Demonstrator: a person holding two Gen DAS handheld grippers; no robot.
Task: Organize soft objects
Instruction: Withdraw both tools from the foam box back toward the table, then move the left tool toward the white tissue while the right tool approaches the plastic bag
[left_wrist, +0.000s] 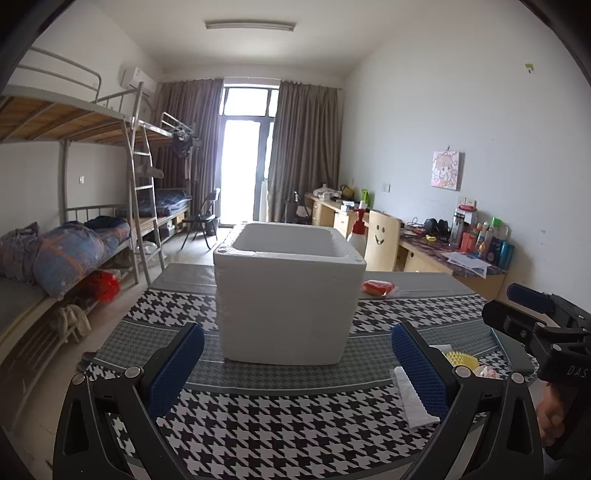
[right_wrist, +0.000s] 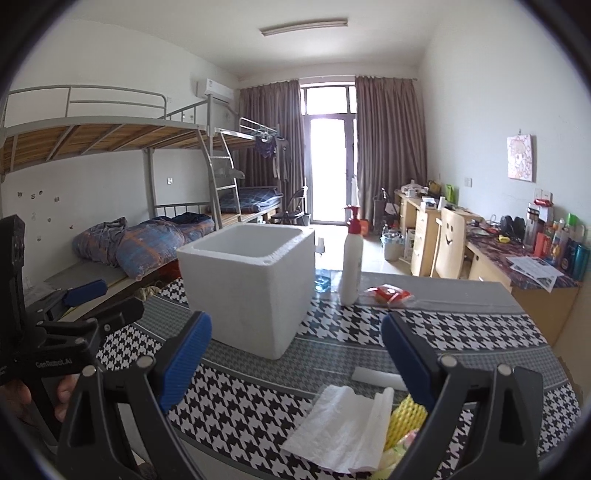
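Note:
A white foam box (left_wrist: 288, 295) stands open-topped in the middle of the houndstooth-clothed table (left_wrist: 258, 435). My left gripper (left_wrist: 297, 369) is open just in front of it, with nothing between its blue pads. To the right lie a white tissue (left_wrist: 412, 398) and a yellow foam net (left_wrist: 461, 358). In the right wrist view my right gripper (right_wrist: 295, 365) is open too, with the foam box (right_wrist: 251, 284) ahead and left. The tissue (right_wrist: 343, 428) and yellow net (right_wrist: 404, 417) lie just below its right finger. A red packet (right_wrist: 391, 295) lies farther back.
A white pump bottle (right_wrist: 351, 258) stands right of the box, and a white foam strip (right_wrist: 376, 376) lies behind the tissue. Each wrist view catches the other gripper at its side: right gripper (left_wrist: 498, 302), left gripper (right_wrist: 123, 294). Bunk beds (left_wrist: 74, 251) stand left, desks (left_wrist: 443, 254) right.

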